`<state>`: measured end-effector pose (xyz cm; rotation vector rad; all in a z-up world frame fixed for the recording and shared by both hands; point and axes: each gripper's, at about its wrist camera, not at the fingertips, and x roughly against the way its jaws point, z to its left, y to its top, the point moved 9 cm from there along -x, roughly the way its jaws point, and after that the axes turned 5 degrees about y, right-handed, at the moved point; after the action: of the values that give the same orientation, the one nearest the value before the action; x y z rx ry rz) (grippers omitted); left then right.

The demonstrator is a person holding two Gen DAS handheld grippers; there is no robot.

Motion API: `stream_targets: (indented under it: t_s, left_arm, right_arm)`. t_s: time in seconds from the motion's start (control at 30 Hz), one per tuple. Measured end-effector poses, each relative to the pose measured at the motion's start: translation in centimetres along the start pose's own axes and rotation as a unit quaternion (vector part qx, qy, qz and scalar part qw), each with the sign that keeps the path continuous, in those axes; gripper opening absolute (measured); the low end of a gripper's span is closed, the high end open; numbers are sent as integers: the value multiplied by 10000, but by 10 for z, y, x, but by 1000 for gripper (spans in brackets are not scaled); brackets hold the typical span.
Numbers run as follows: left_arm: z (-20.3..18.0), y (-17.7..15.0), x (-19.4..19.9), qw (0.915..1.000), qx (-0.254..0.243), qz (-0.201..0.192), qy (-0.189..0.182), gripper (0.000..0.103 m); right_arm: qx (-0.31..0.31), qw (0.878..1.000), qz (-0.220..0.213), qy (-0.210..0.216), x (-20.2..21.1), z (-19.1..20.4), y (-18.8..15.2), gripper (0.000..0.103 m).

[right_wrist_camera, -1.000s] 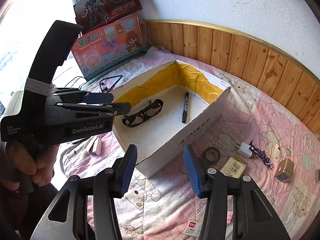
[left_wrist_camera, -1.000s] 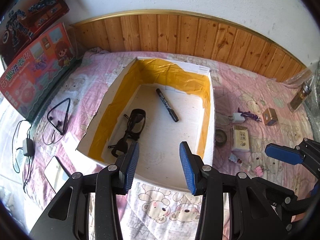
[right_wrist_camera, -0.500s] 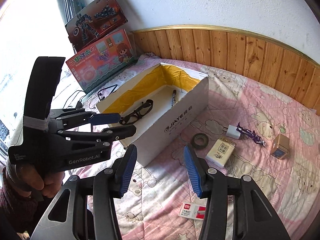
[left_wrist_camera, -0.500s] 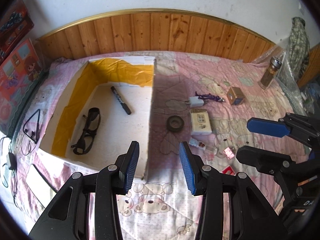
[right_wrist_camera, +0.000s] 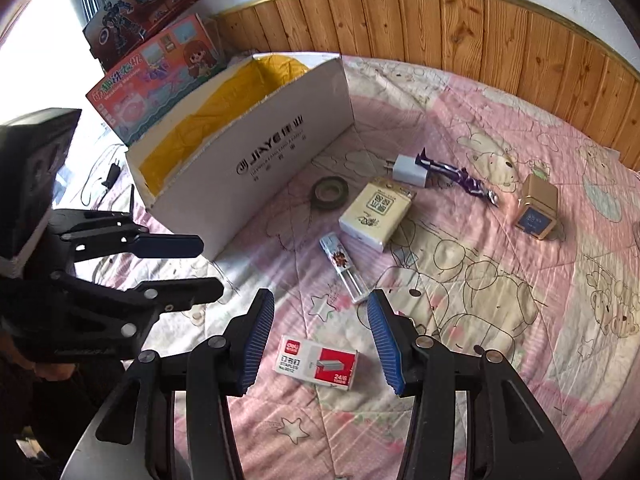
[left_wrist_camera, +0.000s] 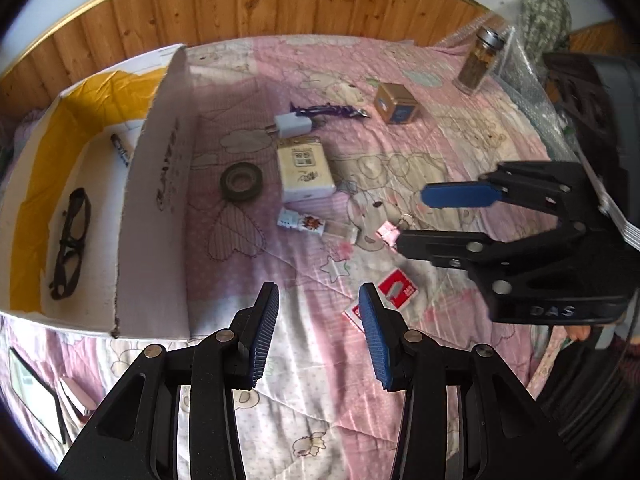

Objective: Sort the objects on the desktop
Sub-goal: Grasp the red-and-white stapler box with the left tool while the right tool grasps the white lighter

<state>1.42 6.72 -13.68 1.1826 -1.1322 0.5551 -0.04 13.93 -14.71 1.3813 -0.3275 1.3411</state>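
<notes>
A white box with yellow lining (left_wrist_camera: 156, 168) (right_wrist_camera: 256, 160) stands at the left; black glasses (left_wrist_camera: 70, 240) and a marker (left_wrist_camera: 120, 150) lie in it. On the pink quilt lie a tape roll (left_wrist_camera: 241, 182) (right_wrist_camera: 330, 193), a cream box (left_wrist_camera: 305, 170) (right_wrist_camera: 376, 214), a white charger (left_wrist_camera: 290, 126) (right_wrist_camera: 410, 170), a staples box (right_wrist_camera: 316, 362) (left_wrist_camera: 390, 296), a small clear case (right_wrist_camera: 344, 268) and a gold cube (right_wrist_camera: 536, 210). My left gripper (left_wrist_camera: 318, 334) is open and empty above the quilt. My right gripper (right_wrist_camera: 320, 344) is open and empty, over the staples box.
Toy boxes (right_wrist_camera: 156, 60) lean on the wall at the left. A glass jar (left_wrist_camera: 478, 60) stands at the far right. A pink clip (left_wrist_camera: 388, 232) lies near the right gripper's fingers. Wooden panelling (right_wrist_camera: 480, 28) runs behind the bed.
Both grippers have swung right, away from the box and toward the loose objects on the quilt. The right gripper now hangs lower over the staples box. Both stay open.
</notes>
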Motion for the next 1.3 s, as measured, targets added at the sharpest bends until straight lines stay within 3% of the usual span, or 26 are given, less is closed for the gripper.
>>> stream_targets:
  t_s: [0.17, 0.23, 0.3, 0.47, 0.6, 0.8, 0.83, 0.9, 1.03, 1.1, 1.17, 1.23, 1.3]
  left_arm:
    - [-18, -5, -14, 9988, -372, 126, -306, 43]
    - [-14, -7, -24, 9984, -536, 186, -83, 44]
    - [-13, -10, -34, 9977, -576, 306, -198, 44]
    - [-7, -16, -39, 9963, -744, 307, -299, 44]
    - [-25, -25, -42, 9900, -1220, 285, -651, 44]
    - [-59, -26, -43, 9789, -1839, 25, -892, 44]
    - [-63, -25, -45, 9776, -1886, -1, -938, 44]
    - [-71, -25, -53, 9749, -2004, 42, -965, 44]
    - [-78, -32, -75, 9715, -2188, 227, -880, 45]
    - [-81, -33, -81, 9703, -2286, 153, -771, 53]
    - [-81, -37, -92, 9709, -2229, 367, -790, 53]
    - [-86, -34, -92, 9701, -2303, 211, -729, 53]
    - [-85, -29, -95, 9749, -2060, 224, -817, 51]
  right_arm:
    - [291, 9986, 423, -111, -43, -12, -3, 50]
    - [391, 9977, 540, -87, -61, -15, -1, 49]
    - [428, 9971, 630, -61, -75, -19, 0, 49]
    - [469, 9956, 767, 263, -96, -21, 1, 42]
    - [659, 9940, 832, 245, -107, -22, -1, 42]
    - [983, 9928, 669, 139, -115, -21, 5, 40]
    - [972, 9927, 705, 88, -114, -23, 6, 26]
    - [712, 9941, 813, 119, -111, -32, 9, 20]
    - [202, 9958, 839, 322, -100, -53, 8, 20]
    - [41, 9957, 837, 406, -95, -61, 5, 20]
    - [-81, 9954, 822, 480, -92, -67, 2, 20]
    - [-157, 9953, 808, 518, -89, -71, 1, 20]
    - [-185, 9952, 800, 530, -87, -73, 1, 20]
